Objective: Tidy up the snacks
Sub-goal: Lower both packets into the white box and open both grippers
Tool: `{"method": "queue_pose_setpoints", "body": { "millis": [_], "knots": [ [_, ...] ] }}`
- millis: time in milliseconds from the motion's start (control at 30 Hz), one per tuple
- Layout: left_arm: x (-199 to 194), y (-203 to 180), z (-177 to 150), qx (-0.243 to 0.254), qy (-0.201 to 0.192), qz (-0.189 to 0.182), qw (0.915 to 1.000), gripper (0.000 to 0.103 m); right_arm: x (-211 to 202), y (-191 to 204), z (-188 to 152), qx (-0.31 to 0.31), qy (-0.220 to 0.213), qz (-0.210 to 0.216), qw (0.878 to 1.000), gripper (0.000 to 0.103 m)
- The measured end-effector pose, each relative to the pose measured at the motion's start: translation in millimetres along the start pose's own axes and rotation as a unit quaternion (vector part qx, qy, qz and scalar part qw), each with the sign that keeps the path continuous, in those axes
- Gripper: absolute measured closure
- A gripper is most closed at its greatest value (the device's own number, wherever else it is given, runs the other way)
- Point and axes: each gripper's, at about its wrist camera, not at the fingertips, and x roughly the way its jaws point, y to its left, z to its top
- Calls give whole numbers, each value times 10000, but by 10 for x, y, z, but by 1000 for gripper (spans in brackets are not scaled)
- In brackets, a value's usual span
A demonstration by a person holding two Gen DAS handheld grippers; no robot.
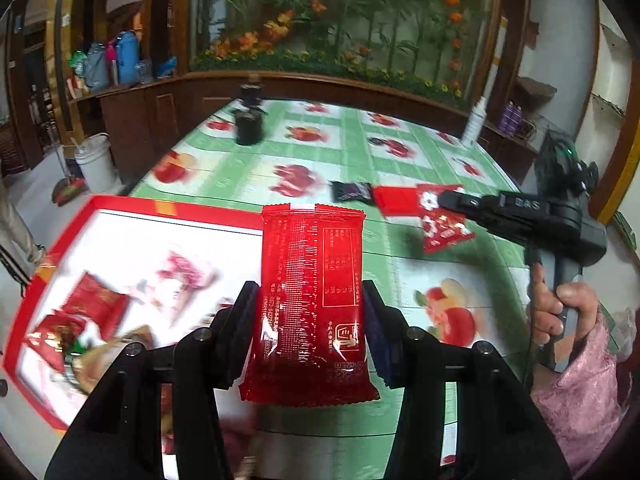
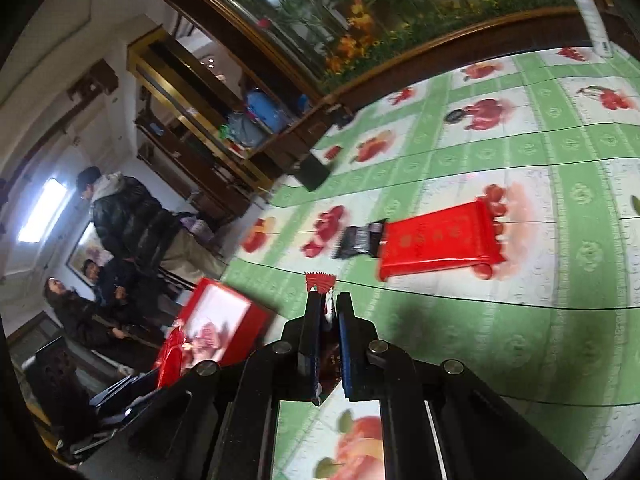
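My left gripper (image 1: 309, 290) is shut on a long red snack packet (image 1: 312, 280), held lengthwise above the table, beside the near corner of a red box (image 1: 120, 203). The box has a white inside with several snacks lying in it. In the left wrist view my right gripper (image 1: 444, 200) hangs at the right, shut on a small red-and-white packet (image 1: 442, 230). In the right wrist view that gripper (image 2: 328, 298) pinches the packet, and only its serrated red edge (image 2: 319, 280) shows past the pads. On the cloth lie a flat red packet (image 2: 440, 240) and a black packet (image 2: 360, 238).
A green-and-white fruit-print cloth (image 1: 360, 144) covers the table. A black jar (image 1: 249, 120) and a white bottle (image 1: 474, 120) stand near the far edge. A white bucket (image 1: 96, 160) sits on the floor at the left. People (image 2: 120, 216) are at the left of the room.
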Motion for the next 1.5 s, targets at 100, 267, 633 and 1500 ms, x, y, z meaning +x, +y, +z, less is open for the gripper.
{"method": "queue_pose_setpoints", "body": {
  "millis": [100,267,633,1500],
  "knots": [
    [-56,212,7,-122,-66,189,9997,54,71,127,-16,-64,20,68,10000,96],
    [-107,603,-16,-403,-140,548,9976,54,354,474,-90,-161,175,486,9985,96],
    [-112,1140,-237,-632,-109,1211,9906,54,1283,1441,-376,-547,795,1350,9861,96],
    [-70,1015,-192,-166,-287,1895,9813,46,1237,1219,-264,-512,439,828,9943,69]
  ]
}}
